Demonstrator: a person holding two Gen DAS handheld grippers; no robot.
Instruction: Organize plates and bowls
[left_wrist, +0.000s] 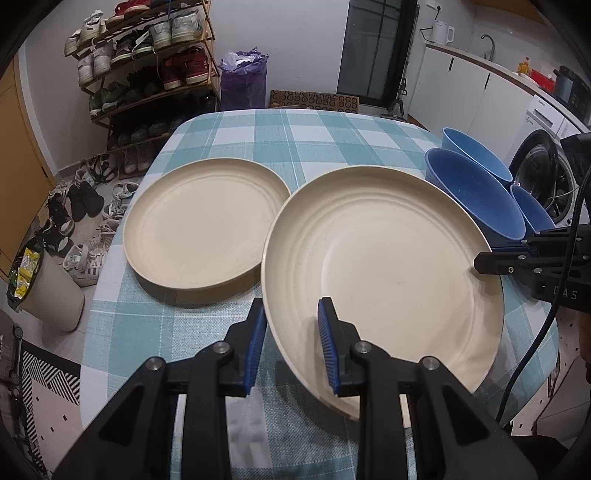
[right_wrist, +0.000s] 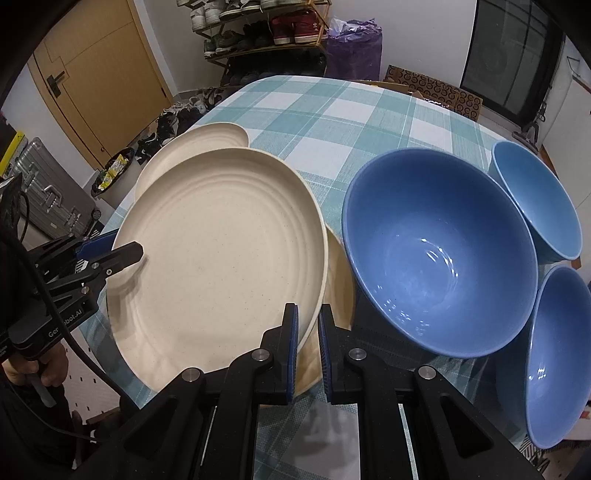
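Teal-and-white checked tablecloth (left_wrist: 236, 332) of woven texture covers a round-cornered table; a shoe rack (left_wrist: 147, 66) and a purple bag (left_wrist: 243, 77) stand beyond its far edge.

Lifted cream plate (left_wrist: 384, 273): round, matte, speckled, with concentric ridges, empty. Left gripper (left_wrist: 291, 343) has its blue ribbed pads clamped on the near rim, jaws narrow. Right gripper (right_wrist: 307, 350) pinches the opposite rim, jaws nearly closed; in the right wrist view another cream plate (right_wrist: 338, 266) shows beneath the lifted one.

A further cream plate (left_wrist: 203, 221) lies flat on the cloth to the left, empty, its edge overlapped by the lifted plate in view.

Three blue bowls (right_wrist: 439, 273) (right_wrist: 535, 199) (right_wrist: 557, 354), glossy inside, all empty, cluster at the right edge, rims close together, the largest just beside the plates.

Open cloth remains at the far side of the table.
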